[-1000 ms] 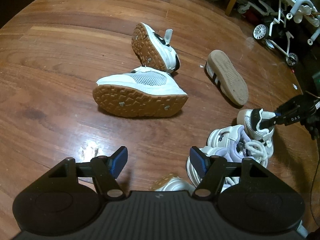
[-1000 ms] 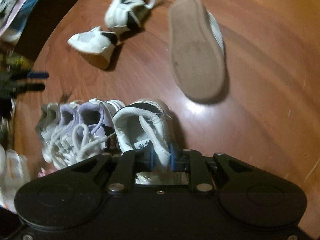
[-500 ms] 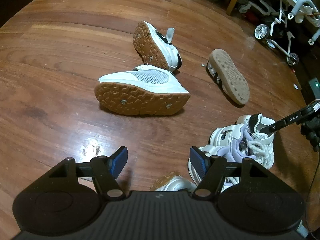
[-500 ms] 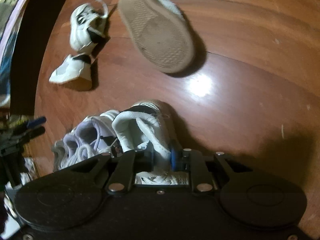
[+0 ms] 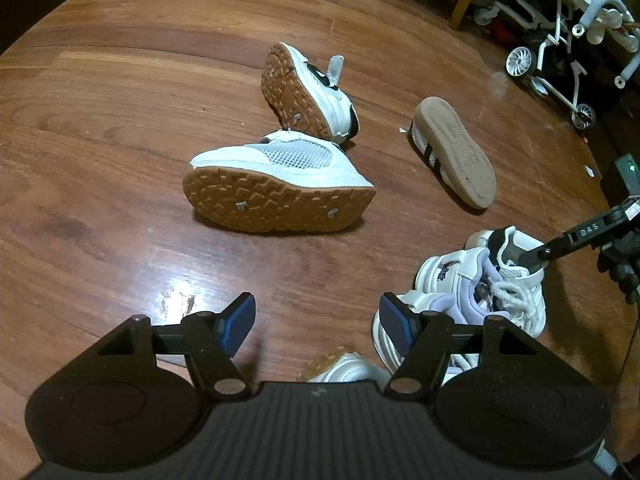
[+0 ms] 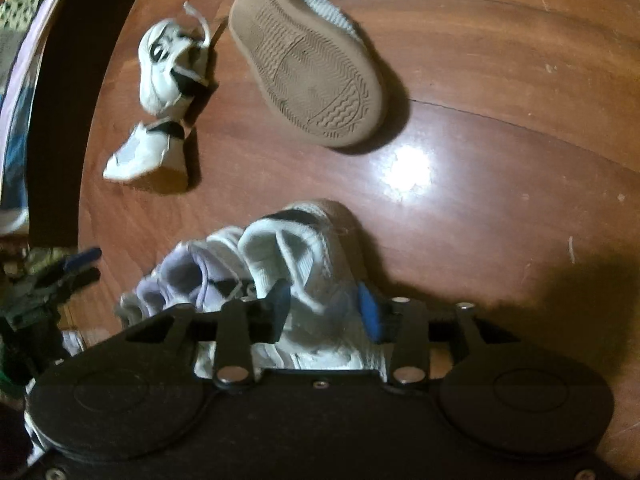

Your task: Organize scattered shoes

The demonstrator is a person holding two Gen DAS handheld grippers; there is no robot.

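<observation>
The right gripper (image 6: 324,308), fingers spread, straddles the collar of a white, black-trimmed sneaker (image 6: 320,248) standing beside lilac-lined white trainers (image 5: 460,300); the left gripper (image 5: 318,324) hovers nearby, fingers apart and empty.

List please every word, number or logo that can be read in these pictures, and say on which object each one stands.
"DAS": white letters on the black finger of the right tongs, seen from the left wrist.
Dark logo on the side of the white and lilac sneaker: too small and blurred to read.
Small light mark on the body of the left tongs: not legible.
Right wrist view: no readable text.
</observation>
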